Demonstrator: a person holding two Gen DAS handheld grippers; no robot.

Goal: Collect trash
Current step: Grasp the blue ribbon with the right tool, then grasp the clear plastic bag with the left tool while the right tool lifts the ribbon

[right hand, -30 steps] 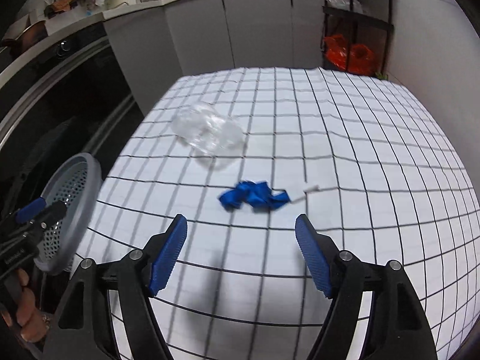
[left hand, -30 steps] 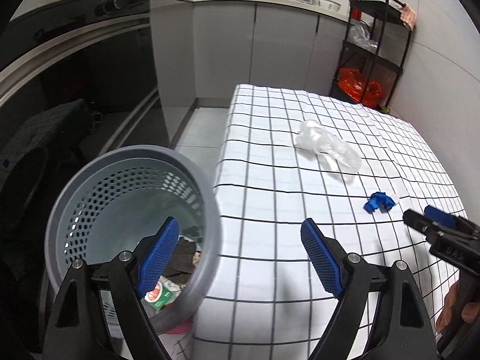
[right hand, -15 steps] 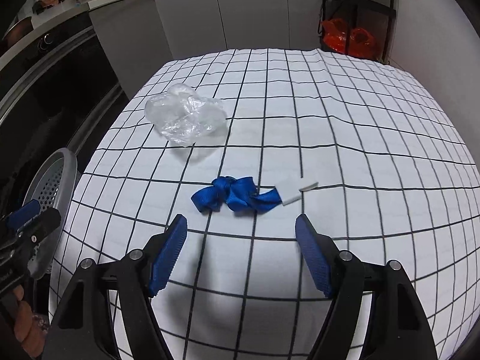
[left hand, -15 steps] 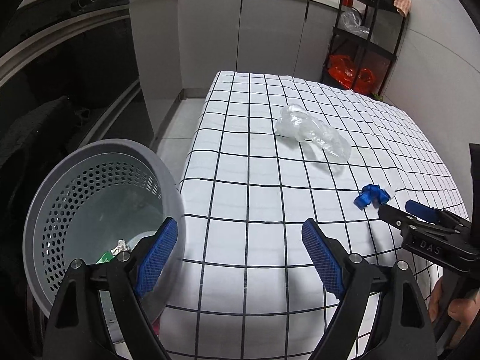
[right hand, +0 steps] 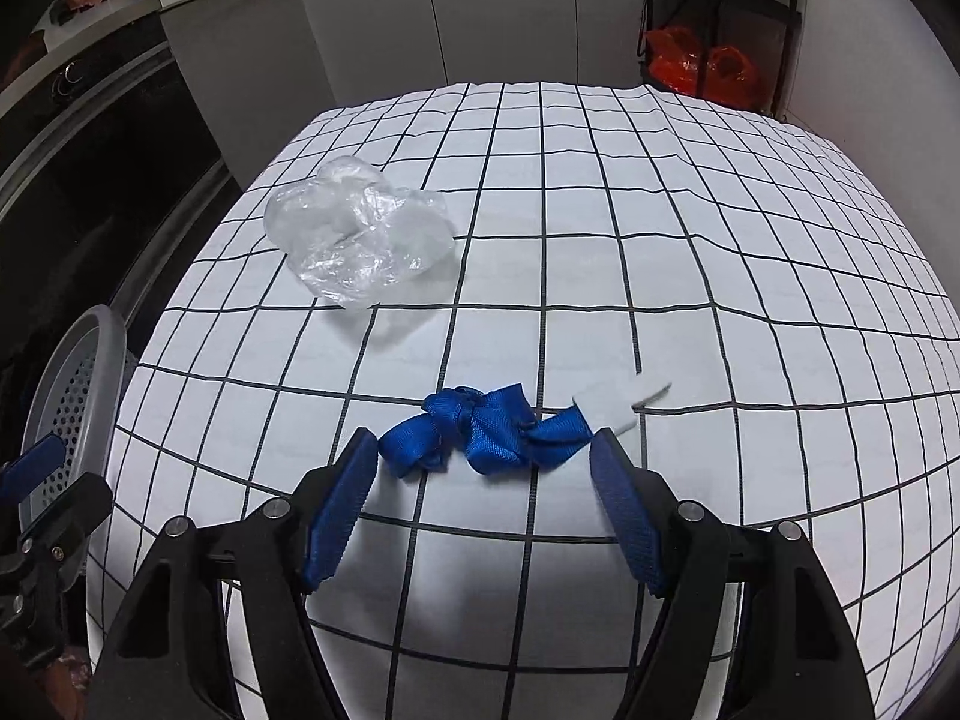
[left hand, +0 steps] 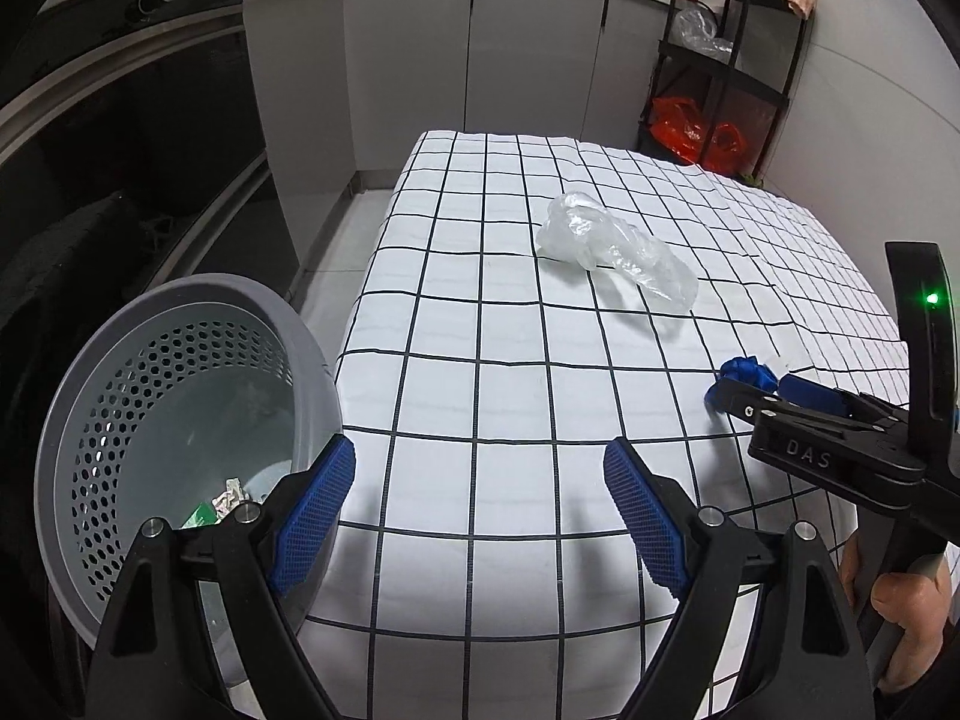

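Note:
A crumpled blue strap (right hand: 480, 435) with a white tag (right hand: 624, 399) lies on the white grid-patterned tablecloth (right hand: 750, 312). My right gripper (right hand: 483, 507) is open just short of it, its blue pads flanking the strap's near side without touching. From the left wrist view the right gripper (left hand: 774, 393) reaches in from the right beside the blue strap (left hand: 747, 372). A clear crumpled plastic bag (right hand: 360, 240) (left hand: 618, 252) lies farther back. My left gripper (left hand: 480, 510) is open and empty by the table's left edge, next to a grey perforated bin (left hand: 174, 438) holding some trash.
The bin (right hand: 78, 396) stands off the table's left edge. Grey cabinets (left hand: 528, 54) line the far wall, a dark oven front (left hand: 120, 138) is at left. A black shelf rack (left hand: 726, 60) with orange bags stands at the far right corner. A hand (left hand: 900, 606) grips the right handle.
The right gripper has come down and closer to the blue strap, which now sits just ahead of its pads. The left gripper shifted slightly along the table edge; both stayed open.

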